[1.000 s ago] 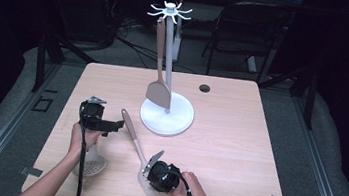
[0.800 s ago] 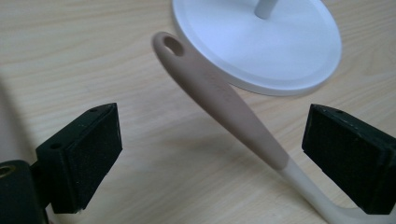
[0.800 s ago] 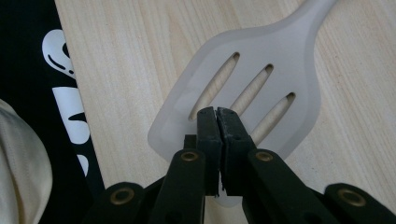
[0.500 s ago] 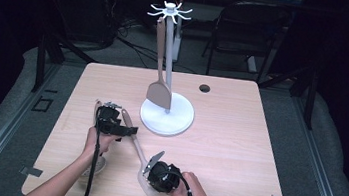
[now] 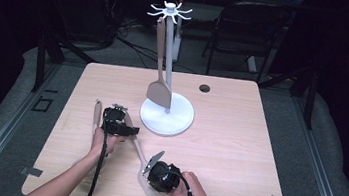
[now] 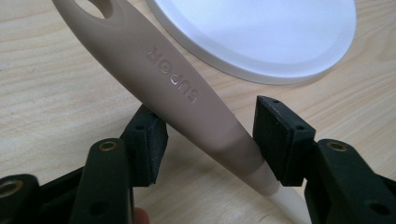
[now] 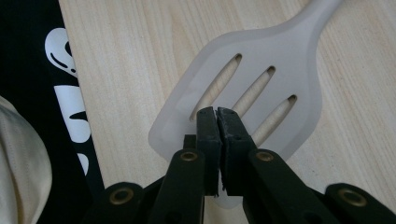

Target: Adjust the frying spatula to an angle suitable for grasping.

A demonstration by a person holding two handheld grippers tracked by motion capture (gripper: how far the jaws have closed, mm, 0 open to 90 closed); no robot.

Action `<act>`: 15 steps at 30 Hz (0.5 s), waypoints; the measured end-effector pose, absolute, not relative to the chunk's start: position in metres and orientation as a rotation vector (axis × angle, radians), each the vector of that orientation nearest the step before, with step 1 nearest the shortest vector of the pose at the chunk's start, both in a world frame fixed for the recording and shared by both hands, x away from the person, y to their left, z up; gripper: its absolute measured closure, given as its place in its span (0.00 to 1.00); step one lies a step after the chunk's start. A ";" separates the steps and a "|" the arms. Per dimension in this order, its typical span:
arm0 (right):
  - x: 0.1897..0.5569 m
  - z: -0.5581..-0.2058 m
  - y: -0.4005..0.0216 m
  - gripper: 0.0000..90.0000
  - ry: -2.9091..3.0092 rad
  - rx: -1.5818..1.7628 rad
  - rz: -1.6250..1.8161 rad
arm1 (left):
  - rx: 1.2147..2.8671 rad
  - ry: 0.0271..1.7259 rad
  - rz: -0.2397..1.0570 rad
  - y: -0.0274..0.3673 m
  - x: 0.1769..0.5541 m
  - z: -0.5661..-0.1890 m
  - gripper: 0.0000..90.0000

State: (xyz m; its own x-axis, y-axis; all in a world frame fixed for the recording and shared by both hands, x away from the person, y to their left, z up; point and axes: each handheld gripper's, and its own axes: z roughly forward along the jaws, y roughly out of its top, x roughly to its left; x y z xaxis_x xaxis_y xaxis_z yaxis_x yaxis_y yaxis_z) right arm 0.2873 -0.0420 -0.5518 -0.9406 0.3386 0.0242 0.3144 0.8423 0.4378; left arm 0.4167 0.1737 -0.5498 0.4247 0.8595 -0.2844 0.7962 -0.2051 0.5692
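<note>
Your left gripper (image 6: 208,140) has been closing around the slotted turner's handle (image 6: 187,100); whether its pads press yet, I cannot tell. Your right gripper (image 7: 217,116), jaws together, presses the turner's blade (image 7: 261,88) on the table (image 5: 236,151). The white stand base (image 6: 261,32) sits just beyond.

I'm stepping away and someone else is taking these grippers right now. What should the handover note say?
Left gripper: jaws have just been closing around the slotted turner's handle near its hanging hole; a gap remains at one pad, so no firm grip yet.
Right gripper: shut, its tips pressing down on the slotted turner's blade, which lies flat on the table.
White rack: at the table's middle, one solid spatula already hanging from it.
A third utensil lies by the left gripper.
Left to do, likely: finish the grip, lift the turner, hang it.
</note>
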 end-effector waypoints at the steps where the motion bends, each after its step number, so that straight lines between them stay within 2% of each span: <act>1: 0.287 -0.553 -0.042 0.98 2.964 0.538 0.713 | 2.018 1.395 0.117 0.174 0.417 -0.550 0.52; 10: 0.297 -0.553 -0.049 0.91 3.035 0.627 0.787 | 1.918 1.315 0.103 0.178 0.409 -0.536 0.60; 15: 0.298 -0.549 -0.049 0.80 3.040 0.655 0.810 | 1.855 1.250 0.114 0.178 0.400 -0.526 0.64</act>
State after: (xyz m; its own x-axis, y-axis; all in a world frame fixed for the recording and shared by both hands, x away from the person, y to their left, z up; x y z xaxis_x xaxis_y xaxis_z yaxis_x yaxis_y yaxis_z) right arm 0.2980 -0.0493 -0.5493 -0.9144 0.3669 0.1708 0.4033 0.7902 0.4615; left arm 0.4001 0.1783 -0.5260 0.4910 0.7889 -0.3695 0.7090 -0.1155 0.6957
